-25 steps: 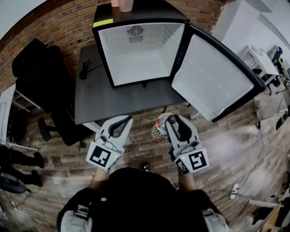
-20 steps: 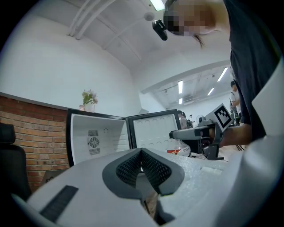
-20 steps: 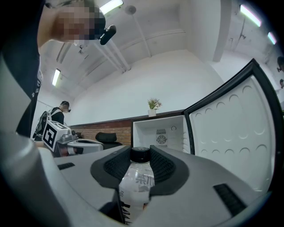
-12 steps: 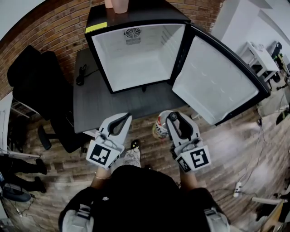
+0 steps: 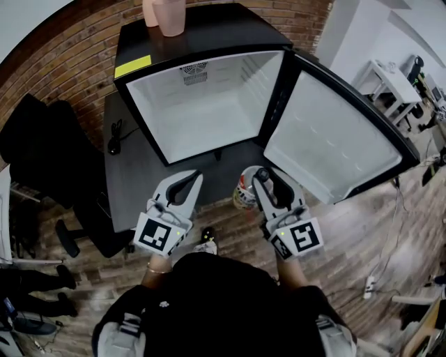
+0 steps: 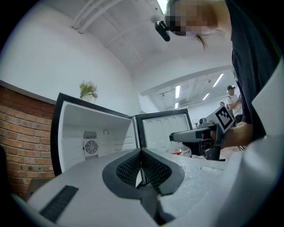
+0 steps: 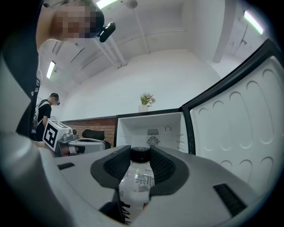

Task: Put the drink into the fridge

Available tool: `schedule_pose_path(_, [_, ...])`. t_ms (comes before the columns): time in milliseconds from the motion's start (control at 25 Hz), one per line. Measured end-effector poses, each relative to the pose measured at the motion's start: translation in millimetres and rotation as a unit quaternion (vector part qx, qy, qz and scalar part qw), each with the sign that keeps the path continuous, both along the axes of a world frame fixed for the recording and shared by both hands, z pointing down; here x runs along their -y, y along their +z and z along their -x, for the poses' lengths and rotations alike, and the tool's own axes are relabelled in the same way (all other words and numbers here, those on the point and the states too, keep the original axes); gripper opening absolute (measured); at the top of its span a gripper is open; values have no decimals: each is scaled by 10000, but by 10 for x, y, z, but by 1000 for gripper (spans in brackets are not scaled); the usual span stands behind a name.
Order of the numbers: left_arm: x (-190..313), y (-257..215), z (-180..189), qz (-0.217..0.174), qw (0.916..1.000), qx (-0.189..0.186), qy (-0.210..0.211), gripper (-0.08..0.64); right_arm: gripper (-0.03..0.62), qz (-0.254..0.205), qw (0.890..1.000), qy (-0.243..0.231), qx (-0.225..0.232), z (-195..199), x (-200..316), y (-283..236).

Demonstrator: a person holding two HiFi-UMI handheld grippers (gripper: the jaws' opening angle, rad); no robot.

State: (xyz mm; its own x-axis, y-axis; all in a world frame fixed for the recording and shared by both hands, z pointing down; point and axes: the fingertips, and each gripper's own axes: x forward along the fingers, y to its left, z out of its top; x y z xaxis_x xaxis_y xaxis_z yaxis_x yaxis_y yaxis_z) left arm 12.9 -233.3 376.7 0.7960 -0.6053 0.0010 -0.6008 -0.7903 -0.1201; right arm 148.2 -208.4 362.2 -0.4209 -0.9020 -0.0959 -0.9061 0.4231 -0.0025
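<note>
The drink, a clear bottle (image 7: pixel 138 184) with a black cap and a white label, stands upright between the jaws of my right gripper (image 7: pixel 140 156), which is shut on its neck. In the head view the bottle (image 5: pixel 244 192) shows just left of the right gripper (image 5: pixel 261 178), over the table's near edge. My left gripper (image 5: pixel 194 177) is level beside it, shut with nothing in it, its pads meeting (image 6: pixel 142 155). The black fridge (image 5: pixel 202 104) stands open straight ahead, its white inside bare, and its door (image 5: pixel 334 139) is swung out to the right.
The fridge stands on a dark grey table (image 5: pixel 132 174) with a black cable (image 5: pixel 113 136) on it. Two pink cups (image 5: pixel 164 14) stand on the fridge's top. A black office chair (image 5: pixel 42 139) is at the left by the brick wall, and the floor is wooden.
Both grippers have moved forward together toward the open fridge, from over the floor to the table's near edge. The bottle stays in the right gripper.
</note>
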Motion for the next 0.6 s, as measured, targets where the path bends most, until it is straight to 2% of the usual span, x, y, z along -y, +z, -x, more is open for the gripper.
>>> schedule_pose_path(600, [597, 110, 96, 70, 10000, 52, -38, -3, 132, 147, 9997, 52, -180, 73, 977, 130])
